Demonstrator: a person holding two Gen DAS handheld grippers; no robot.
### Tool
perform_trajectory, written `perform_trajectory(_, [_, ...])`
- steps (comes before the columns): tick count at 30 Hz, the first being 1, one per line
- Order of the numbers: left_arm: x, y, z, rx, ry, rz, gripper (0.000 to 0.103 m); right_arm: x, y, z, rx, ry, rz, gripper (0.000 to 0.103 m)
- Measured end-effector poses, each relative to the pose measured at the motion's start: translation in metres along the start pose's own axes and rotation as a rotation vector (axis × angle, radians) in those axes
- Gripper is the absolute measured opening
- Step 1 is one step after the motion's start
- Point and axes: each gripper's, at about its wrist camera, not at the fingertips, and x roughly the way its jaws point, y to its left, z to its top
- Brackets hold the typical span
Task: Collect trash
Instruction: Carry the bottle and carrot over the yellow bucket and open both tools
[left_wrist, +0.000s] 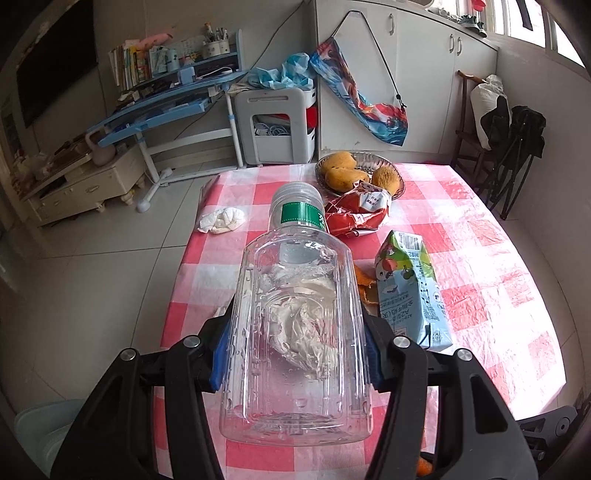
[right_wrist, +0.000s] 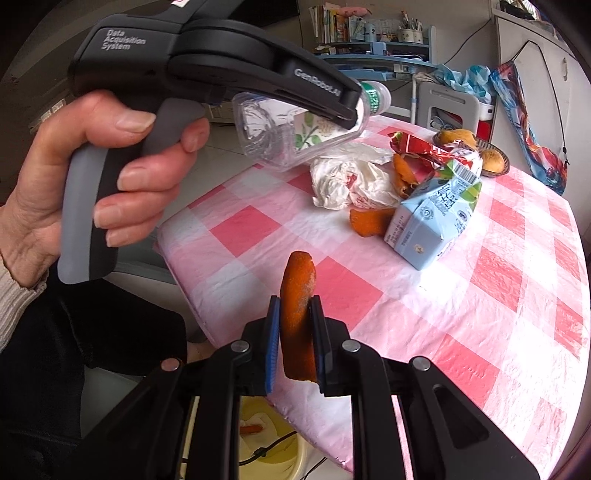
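My left gripper (left_wrist: 297, 350) is shut on a clear plastic bottle (left_wrist: 295, 314) with a green label, held above the checked table (left_wrist: 498, 277). The right wrist view shows the same gripper (right_wrist: 347, 107) and bottle (right_wrist: 273, 136) raised at the table's left side. My right gripper (right_wrist: 295, 332) is shut on a strip of orange peel (right_wrist: 299, 295) near the table's front edge. On the table lie a milk carton (right_wrist: 439, 218), a red snack wrapper (right_wrist: 424, 151), a crumpled white bag (right_wrist: 347, 181) and more peel (right_wrist: 369, 221).
A bowl of mangoes (left_wrist: 360, 173) stands at the table's far side. A crumpled tissue (left_wrist: 221, 219) lies by the left edge. Below the front edge a yellow bin (right_wrist: 280, 443) holds scraps. A person's hand (right_wrist: 110, 166) grips the left tool.
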Motion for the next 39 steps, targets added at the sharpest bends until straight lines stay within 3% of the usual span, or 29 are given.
perform_trajectory(4, [0.000,-0.001,0.000,0.000,0.000,-0.004,0.053,-0.001,0.003,0.000,-0.009,-0.002,0.019,0.017])
perform_trajectory(11, [0.004,0.016,0.002,-0.085,0.036,-0.079,0.053,0.002,0.015,-0.001,-0.054,0.027,0.082,0.017])
perform_trajectory(16, [0.002,0.023,0.002,-0.110,0.025,-0.082,0.053,0.005,0.034,-0.008,-0.134,0.076,0.165,0.017])
perform_trajectory(25, [-0.023,0.024,-0.014,-0.094,-0.019,-0.083,0.053,0.010,0.070,-0.030,-0.283,0.211,0.290,0.017])
perform_trajectory(31, [-0.047,0.024,-0.043,-0.118,-0.017,-0.101,0.053,0.020,0.085,-0.051,-0.332,0.322,0.295,0.018])
perform_trajectory(36, [-0.060,0.017,-0.085,-0.127,0.036,-0.117,0.053,0.004,0.088,-0.051,-0.325,0.290,0.262,0.037])
perform_trajectory(39, [-0.067,0.012,-0.106,-0.118,0.059,-0.118,0.053,-0.012,0.082,-0.045,-0.292,0.236,0.233,0.041])
